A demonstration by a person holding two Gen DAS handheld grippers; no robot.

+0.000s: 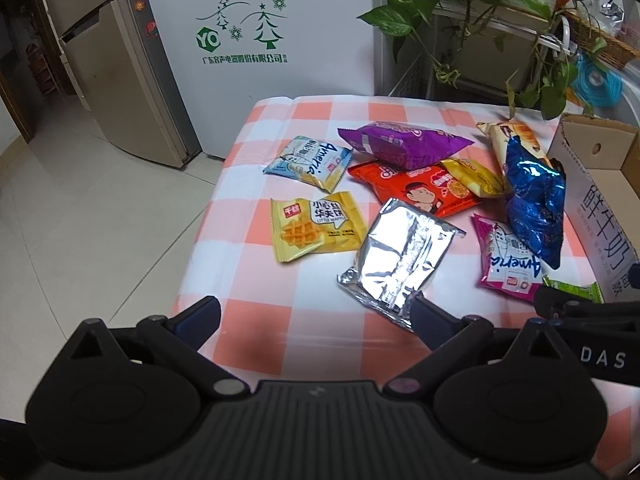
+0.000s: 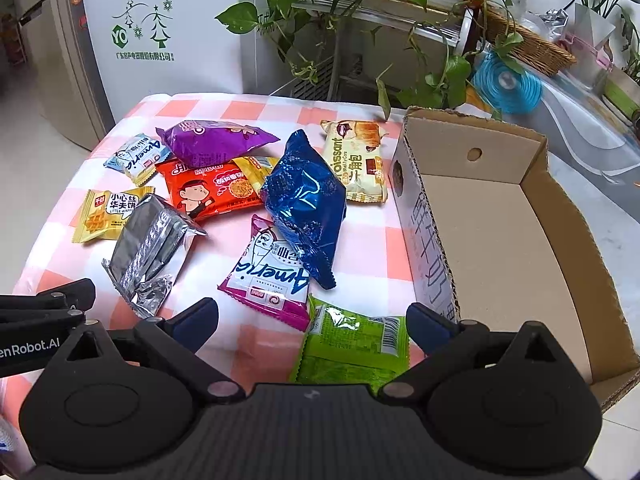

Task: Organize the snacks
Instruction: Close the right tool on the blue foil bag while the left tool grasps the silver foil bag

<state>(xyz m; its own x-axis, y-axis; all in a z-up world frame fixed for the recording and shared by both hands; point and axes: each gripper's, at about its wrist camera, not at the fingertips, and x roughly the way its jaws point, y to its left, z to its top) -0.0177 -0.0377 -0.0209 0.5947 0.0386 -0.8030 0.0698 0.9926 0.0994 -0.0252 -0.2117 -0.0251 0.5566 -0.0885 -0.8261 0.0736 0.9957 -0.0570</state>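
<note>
Several snack packets lie on a pink-and-white checked tablecloth [image 1: 304, 320]. A silver foil packet [image 1: 400, 256] lies just ahead of my left gripper [image 1: 316, 316], which is open and empty; its right fingertip touches the packet's near corner. My right gripper [image 2: 316, 316] is open, with a green packet [image 2: 352, 344] lying between its fingers on the cloth. A blue foil bag [image 2: 308, 204], a pink packet [image 2: 268, 276], a red packet [image 2: 208, 192], a purple bag [image 2: 212, 140], a yellow waffle packet [image 1: 312, 224] and a croissant packet [image 2: 360, 164] lie farther out. An empty cardboard box [image 2: 492, 240] stands to the right.
A white fridge [image 1: 260, 40] stands beyond the table's far edge, a second fridge [image 1: 108, 60] to its left. Potted vines [image 2: 360, 20] hang over the far right corner. The tiled floor [image 1: 80, 220] drops away left of the table. A wicker basket [image 2: 528, 44] sits behind the box.
</note>
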